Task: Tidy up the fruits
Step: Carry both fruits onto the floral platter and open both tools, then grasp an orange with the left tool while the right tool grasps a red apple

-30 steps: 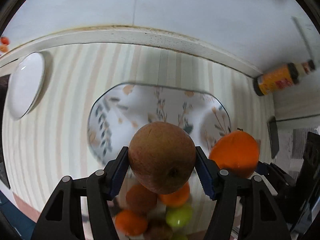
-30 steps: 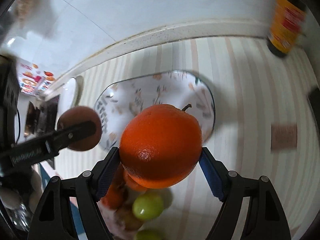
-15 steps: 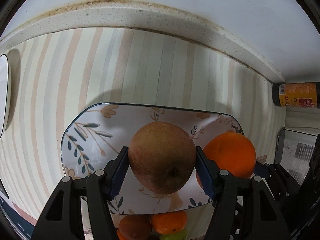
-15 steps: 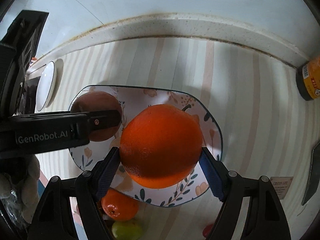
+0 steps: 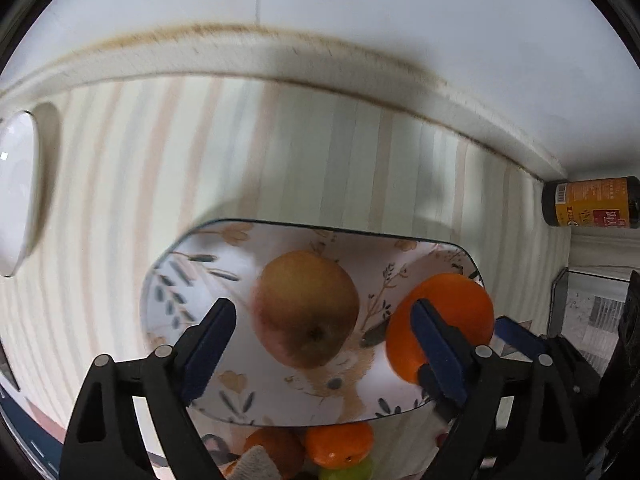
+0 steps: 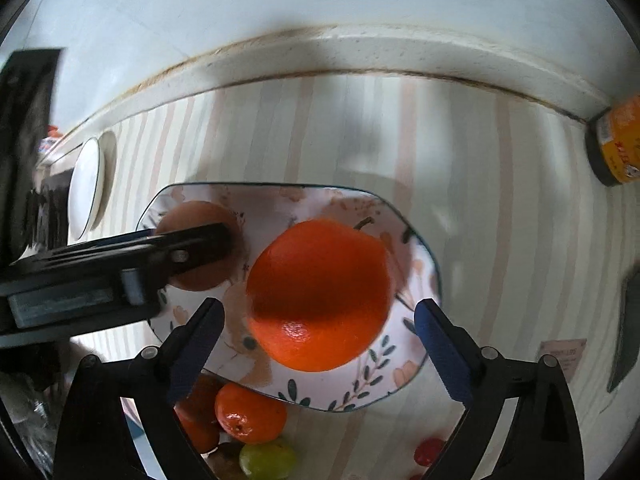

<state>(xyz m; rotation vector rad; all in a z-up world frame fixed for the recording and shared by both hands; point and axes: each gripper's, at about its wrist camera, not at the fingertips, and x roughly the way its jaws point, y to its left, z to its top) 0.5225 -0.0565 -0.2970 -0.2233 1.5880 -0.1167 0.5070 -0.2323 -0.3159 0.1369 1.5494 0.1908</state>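
Apple (image 5: 306, 314) lies at centre frame on the flowered plate (image 5: 192, 264), between the spread, released jaws of the left tongs (image 5: 324, 344). Right of it, the orange (image 6: 318, 294) rests on the same plate, the right tongs (image 6: 318, 340) likewise released around it.

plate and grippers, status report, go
Left gripper open, apple on plate. Right gripper open, orange on plate. More fruit waiting beside it.
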